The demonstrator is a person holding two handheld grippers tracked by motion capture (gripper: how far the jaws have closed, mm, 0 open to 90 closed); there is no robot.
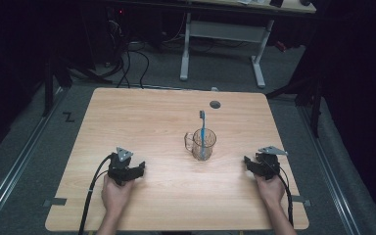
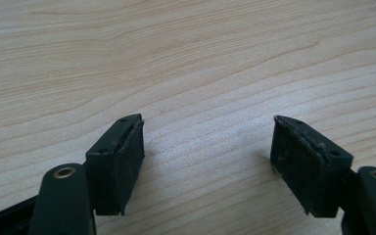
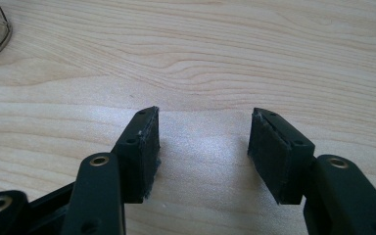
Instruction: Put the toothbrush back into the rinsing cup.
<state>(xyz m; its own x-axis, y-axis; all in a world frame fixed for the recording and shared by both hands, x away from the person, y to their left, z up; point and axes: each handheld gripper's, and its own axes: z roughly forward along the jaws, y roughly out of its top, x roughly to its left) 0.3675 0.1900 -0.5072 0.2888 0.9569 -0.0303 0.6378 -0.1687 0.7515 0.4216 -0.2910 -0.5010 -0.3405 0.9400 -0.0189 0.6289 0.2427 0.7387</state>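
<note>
A clear glass mug with a handle (image 1: 203,144) stands upright on the light wooden table (image 1: 166,117), a little right of its middle, and a blue toothbrush (image 1: 202,131) stands in it, bristle end up. The left gripper (image 1: 136,170) rests on the tabletop well to the left of the mug, nearer the person; its jaws stand wide apart with only bare wood between them. The right gripper (image 1: 248,163) sits to the mug's right, near but apart from it, its jaws likewise spread and holding nothing.

One toothbrush (image 1: 202,128), one mug (image 1: 201,144), one table (image 1: 152,122).
</note>
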